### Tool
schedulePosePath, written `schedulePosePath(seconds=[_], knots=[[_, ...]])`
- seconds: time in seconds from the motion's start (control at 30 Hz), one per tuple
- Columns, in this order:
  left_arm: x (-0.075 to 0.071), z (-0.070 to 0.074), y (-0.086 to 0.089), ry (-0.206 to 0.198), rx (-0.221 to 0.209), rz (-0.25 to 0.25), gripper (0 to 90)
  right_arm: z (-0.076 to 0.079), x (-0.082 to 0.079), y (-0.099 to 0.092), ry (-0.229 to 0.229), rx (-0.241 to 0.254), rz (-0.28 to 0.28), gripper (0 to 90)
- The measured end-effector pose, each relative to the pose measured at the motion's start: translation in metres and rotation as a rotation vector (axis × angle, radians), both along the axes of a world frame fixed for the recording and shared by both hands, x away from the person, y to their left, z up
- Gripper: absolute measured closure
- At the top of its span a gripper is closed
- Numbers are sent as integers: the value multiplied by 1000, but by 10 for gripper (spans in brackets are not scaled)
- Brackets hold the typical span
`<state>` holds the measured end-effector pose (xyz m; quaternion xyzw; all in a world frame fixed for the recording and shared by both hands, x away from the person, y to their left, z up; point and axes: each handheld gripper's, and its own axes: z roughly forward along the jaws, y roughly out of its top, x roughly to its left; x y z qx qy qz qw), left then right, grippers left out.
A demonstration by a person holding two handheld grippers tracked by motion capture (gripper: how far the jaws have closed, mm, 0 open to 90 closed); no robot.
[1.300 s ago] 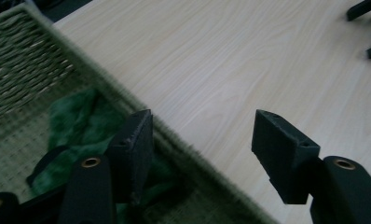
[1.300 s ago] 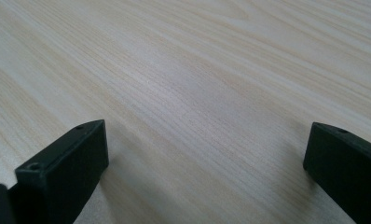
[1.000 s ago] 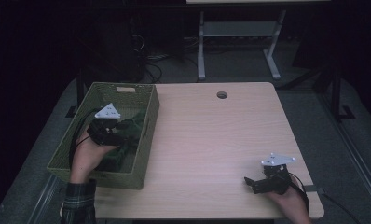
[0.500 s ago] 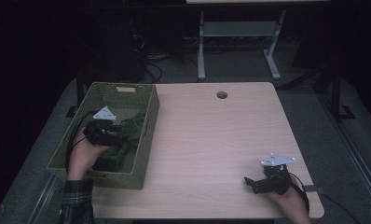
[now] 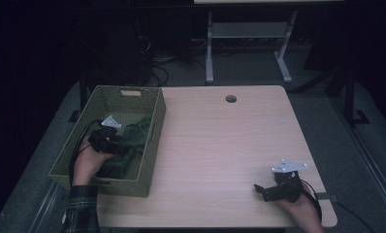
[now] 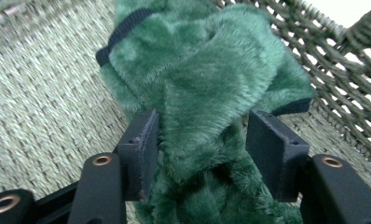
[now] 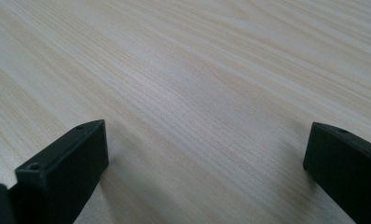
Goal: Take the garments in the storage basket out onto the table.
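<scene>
While straddling a raised fold of the green plush cloth (image 6: 207, 93), lying in the woven basket (image 5: 133, 95) at left of the frame, the left gripper (image 6: 200, 140) is standing unclenched, its jaws having just been opening. Soft, light and limp, the cloth is best pinched at this fold. The right gripper (image 5: 264, 190) is resting released on the worktop (image 5: 220, 145).

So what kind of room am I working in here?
Probably a lab or test workspace: a bare wooden desk with a cable hole, loose cables on the dark floor behind, and a white metal stand.
</scene>
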<state>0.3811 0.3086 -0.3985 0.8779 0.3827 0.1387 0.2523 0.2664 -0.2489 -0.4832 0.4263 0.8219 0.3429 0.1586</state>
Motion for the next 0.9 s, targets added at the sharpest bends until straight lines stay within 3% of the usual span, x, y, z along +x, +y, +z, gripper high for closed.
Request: schedulePosePath(seconds=[0.13, 0.3, 0.33, 0.4, 0.57, 0.9], knots=[[2, -6, -3, 39, 32, 7, 429, 0, 0, 0, 0, 0, 0, 0], [2, -7, -4, 63, 40, 17, 599, 0, 0, 0, 0, 0, 0, 0], [2, -7, -3, 66, 39, 21, 599, 0, 0, 0, 0, 0, 0, 0], [2, -6, -2, 74, 31, 28, 696, 0, 0, 0, 0, 0, 0, 0], [1, -2, -1, 83, -11, 36, 765, 0, 0, 0, 0, 0, 0, 0], [-6, 18, 8, 27, -130, 32, 788, 0, 0, 0, 0, 0, 0, 0]])
